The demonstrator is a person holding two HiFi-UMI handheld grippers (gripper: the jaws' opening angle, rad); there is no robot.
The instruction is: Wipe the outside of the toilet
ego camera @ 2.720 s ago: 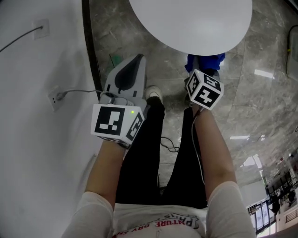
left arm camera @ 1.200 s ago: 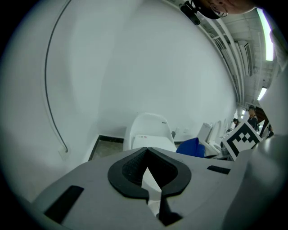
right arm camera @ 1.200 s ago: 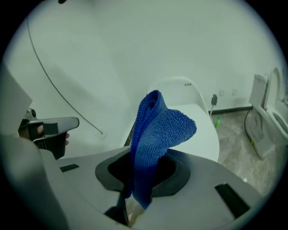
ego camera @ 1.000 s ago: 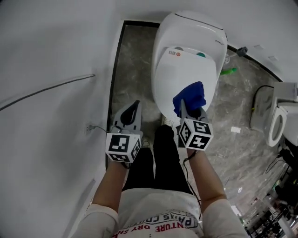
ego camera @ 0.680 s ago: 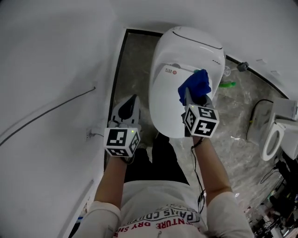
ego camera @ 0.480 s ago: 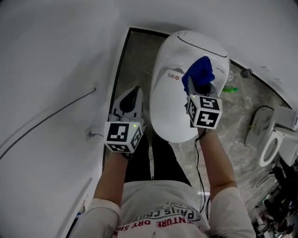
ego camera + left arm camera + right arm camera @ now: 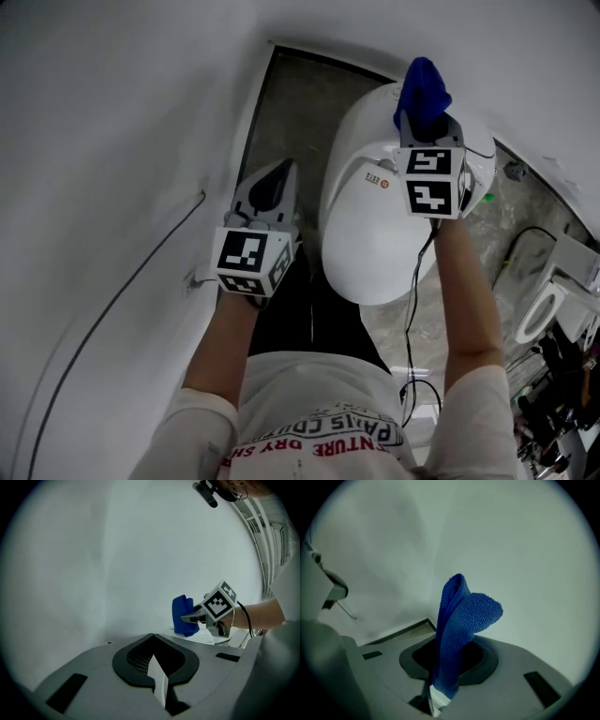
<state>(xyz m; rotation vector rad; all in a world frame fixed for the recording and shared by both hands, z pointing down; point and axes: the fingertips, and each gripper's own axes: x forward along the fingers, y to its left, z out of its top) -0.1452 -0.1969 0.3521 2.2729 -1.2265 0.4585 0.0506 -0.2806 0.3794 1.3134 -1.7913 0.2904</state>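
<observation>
1. Cloth (image 7: 459, 634): deep blue, looped terry weave.
2. Toilet (image 7: 375, 234): plain glossy white, with a small red mark on the lid.
3. Left tongs (image 7: 157, 679): grey shell, black inset; cube (image 7: 251, 262) in black-and-white squares.
4. Right tongs (image 7: 433, 698): same grey and black, same chequered cube pattern.
5. Floor (image 7: 300, 103): grey, marbled veining.
6. Wall (image 7: 112, 112): flat white.
7. Trousers (image 7: 300, 314): black. Shirt (image 7: 319, 398): white, red lettering.

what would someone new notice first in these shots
The bright blue cloth stands out first, clamped in the right gripper and held at the back of the white toilet, close to the wall. Next is the left gripper, shut on nothing, over the strip of floor between the toilet and the left wall.
</observation>
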